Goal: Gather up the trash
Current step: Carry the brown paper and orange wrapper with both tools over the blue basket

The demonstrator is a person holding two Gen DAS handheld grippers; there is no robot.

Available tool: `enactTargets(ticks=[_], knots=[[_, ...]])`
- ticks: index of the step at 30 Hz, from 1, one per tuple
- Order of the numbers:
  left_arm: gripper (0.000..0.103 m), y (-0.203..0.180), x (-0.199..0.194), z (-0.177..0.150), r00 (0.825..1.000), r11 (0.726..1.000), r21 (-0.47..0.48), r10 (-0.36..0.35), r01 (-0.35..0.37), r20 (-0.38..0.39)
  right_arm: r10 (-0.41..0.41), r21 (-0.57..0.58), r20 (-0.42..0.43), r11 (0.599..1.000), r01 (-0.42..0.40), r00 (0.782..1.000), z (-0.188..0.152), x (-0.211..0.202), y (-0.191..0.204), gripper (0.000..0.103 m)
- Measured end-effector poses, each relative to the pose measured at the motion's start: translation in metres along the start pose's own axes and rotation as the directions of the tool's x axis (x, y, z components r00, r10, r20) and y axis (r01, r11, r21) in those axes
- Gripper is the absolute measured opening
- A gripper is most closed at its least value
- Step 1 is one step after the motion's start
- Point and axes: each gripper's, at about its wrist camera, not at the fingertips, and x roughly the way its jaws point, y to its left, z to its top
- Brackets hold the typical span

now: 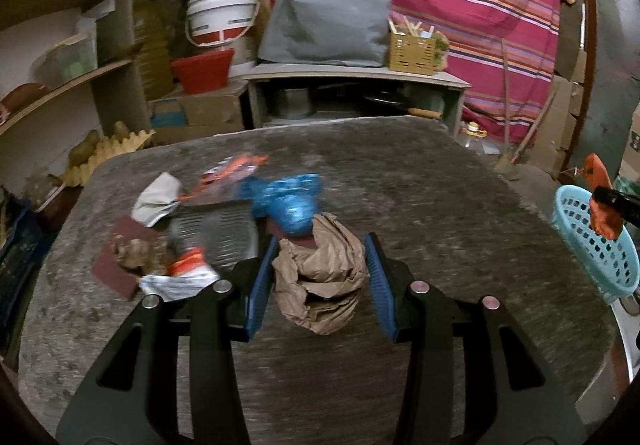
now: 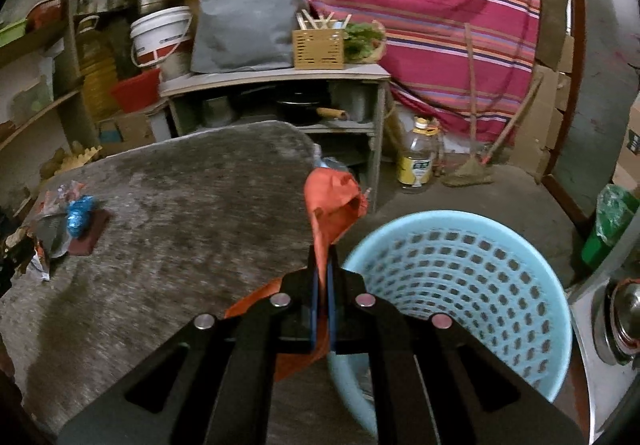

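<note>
My left gripper (image 1: 322, 241) is shut on a crumpled brown paper (image 1: 320, 285), its blue pads pressing both sides, over the grey table (image 1: 440, 197). Behind it on the table lies a trash pile: a blue crumpled plastic (image 1: 292, 205), a white paper scrap (image 1: 156, 201), an orange wrapper (image 1: 236, 169) and a maroon pad (image 1: 116, 265). My right gripper (image 2: 320, 251) is shut on an orange piece of plastic (image 2: 332, 201), held at the table's right edge beside the light-blue perforated basket (image 2: 440, 215). The left wrist view shows that basket (image 1: 600, 249) at far right.
Shelves with boxes and egg trays stand at the left. A low grey cabinet (image 2: 280, 77) with pans sits behind the table. An oil bottle (image 2: 418, 161) and a broom (image 2: 472, 165) are on the floor past the basket. A green bag (image 2: 612, 213) is at the right.
</note>
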Motion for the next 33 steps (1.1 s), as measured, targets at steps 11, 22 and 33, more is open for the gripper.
enactTargets(ticks=[11,22,33], knots=[[0.043,-0.076,0.012,0.009,0.998,0.994,0.086,-0.064,0.064,-0.002,-0.056,0.044,-0.009,0.997,0.057,0.998,-0.01,-0.012,-0.062,0.004],[0.043,-0.165,0.022,0.016,0.981,0.97,0.155,-0.192,0.188,0.011,-0.104,0.075,-0.013,0.992,0.105,0.994,-0.015,-0.014,-0.103,0.004],[0.043,-0.256,0.026,0.022,0.951,0.93,0.213,-0.31,0.301,0.013,-0.111,0.16,-0.007,0.981,0.111,0.994,-0.021,-0.013,-0.151,0.004]])
